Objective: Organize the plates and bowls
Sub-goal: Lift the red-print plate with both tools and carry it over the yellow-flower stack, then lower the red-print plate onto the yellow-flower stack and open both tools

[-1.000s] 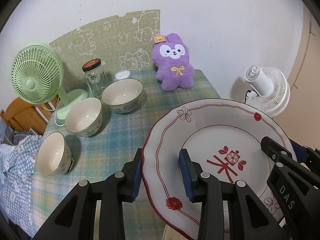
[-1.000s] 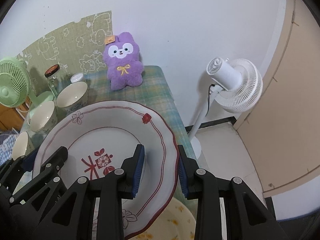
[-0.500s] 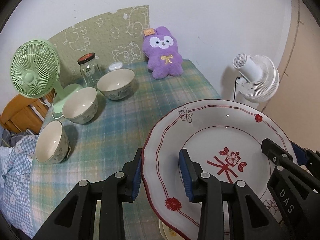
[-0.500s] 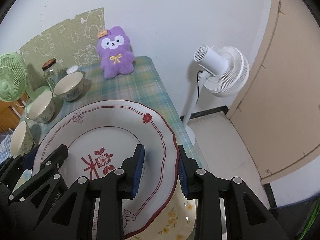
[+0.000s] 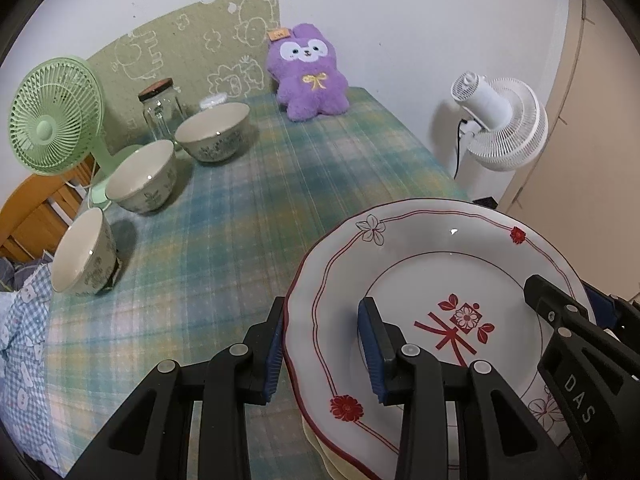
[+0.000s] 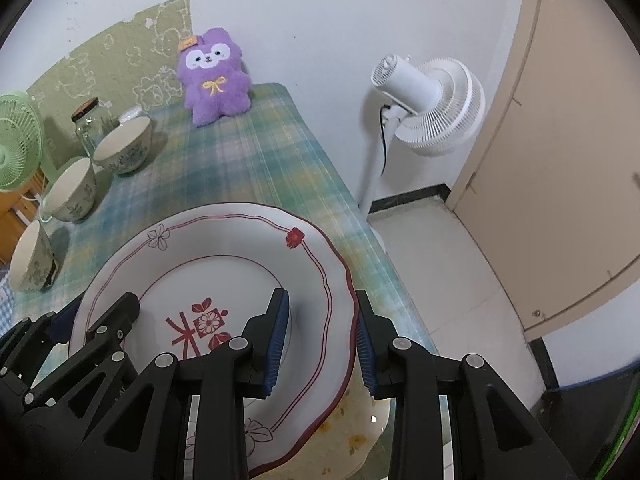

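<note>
A white plate with red flowers and a red rim [image 5: 440, 264] [image 6: 224, 248] is held between both grippers above the table's near right corner. My left gripper [image 5: 322, 350] is shut on its left rim. My right gripper [image 6: 320, 338] is shut on its right rim. A cream plate with yellow flowers [image 6: 352, 440] lies just under it, mostly hidden. Three patterned bowls [image 5: 214, 130] [image 5: 140, 174] [image 5: 82, 250] stand in a row along the table's left side; the nearest is tilted on its side.
The table has a green plaid cloth [image 5: 248, 208]. A green desk fan [image 5: 52, 116], a glass jar [image 5: 160, 108] and a purple plush bunny [image 5: 310, 76] stand at the back. A white floor fan [image 6: 432, 108] and a beige door [image 6: 560, 160] are to the right.
Both grippers have lifted and pulled back with the plate still held; the bowls and plush look farther away. The cream plate beneath has come into view.
</note>
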Demonstrator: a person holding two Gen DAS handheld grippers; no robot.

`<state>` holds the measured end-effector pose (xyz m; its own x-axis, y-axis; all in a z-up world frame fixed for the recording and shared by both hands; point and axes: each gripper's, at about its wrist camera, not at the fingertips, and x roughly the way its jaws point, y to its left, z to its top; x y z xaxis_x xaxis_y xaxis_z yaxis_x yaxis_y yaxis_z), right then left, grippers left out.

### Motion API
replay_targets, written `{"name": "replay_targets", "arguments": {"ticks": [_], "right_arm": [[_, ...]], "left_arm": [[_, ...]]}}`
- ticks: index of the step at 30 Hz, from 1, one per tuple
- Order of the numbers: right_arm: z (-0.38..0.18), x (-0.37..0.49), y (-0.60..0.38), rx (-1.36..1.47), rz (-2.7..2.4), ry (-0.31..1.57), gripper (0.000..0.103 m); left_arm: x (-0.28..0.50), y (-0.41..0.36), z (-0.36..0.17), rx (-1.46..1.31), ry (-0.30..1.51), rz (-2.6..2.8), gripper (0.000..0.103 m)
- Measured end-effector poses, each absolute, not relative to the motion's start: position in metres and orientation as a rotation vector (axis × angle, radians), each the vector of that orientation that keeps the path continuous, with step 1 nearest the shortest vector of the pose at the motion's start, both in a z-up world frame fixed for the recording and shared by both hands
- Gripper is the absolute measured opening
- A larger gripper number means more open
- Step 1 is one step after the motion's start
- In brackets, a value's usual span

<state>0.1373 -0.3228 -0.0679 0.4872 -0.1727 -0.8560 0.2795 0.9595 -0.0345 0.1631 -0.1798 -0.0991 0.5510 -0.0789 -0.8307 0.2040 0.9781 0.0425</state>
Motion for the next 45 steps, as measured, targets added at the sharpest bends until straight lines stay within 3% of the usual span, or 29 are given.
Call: {"name": "replay_targets", "arguments": {"ticks": [34,39,45], "right_arm": [[-0.115,0.117,-0.340,0.129,-0.305,1.117,0.035],[-0.115,0.117,-0.338,0.114,-0.312,1.125,0.035],[-0.116,0.118,-0.338,0.109,-0.304,1.133,0.035]], "left_arm": [[0.139,-0.201,-0.141,0.206,1.025,-0.175,0.036],[0.138,-0.205,-0.143,0.234,1.027,-0.170,0.044],[0.138,-0.203,-0.142,0.231,1.024,-0.182,0.044]]}}
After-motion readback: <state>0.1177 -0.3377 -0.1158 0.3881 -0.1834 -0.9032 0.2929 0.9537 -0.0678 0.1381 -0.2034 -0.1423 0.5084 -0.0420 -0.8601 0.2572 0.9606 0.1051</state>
